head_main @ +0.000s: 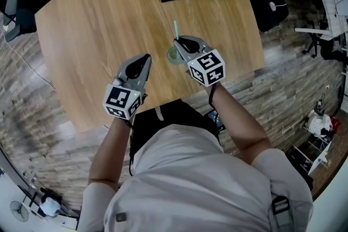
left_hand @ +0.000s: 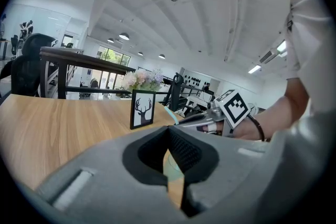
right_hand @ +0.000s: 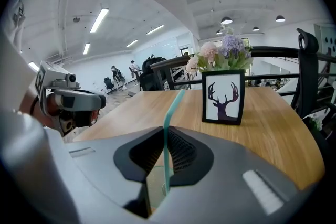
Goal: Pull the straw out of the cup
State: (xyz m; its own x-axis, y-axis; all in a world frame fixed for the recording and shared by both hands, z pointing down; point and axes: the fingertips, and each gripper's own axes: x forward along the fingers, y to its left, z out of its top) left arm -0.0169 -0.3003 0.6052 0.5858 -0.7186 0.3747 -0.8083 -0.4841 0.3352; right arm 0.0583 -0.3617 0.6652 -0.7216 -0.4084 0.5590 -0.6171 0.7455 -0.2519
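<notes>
While over the cup (head_main: 174, 55), right claw (right_hand: 164, 136) tight on straw (right_hand: 169, 115).

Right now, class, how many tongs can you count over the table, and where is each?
2. The left tongs are over the table near its front edge, shut and empty; the right tongs are beside them above the cup, closed on the teal straw. None seems hidden.

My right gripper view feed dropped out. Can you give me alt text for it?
The right gripper has its jaws shut on a teal straw, which rises between the pads and bends away at its top. Beyond, on the wooden table, stands a framed deer picture with flowers behind it.
</notes>
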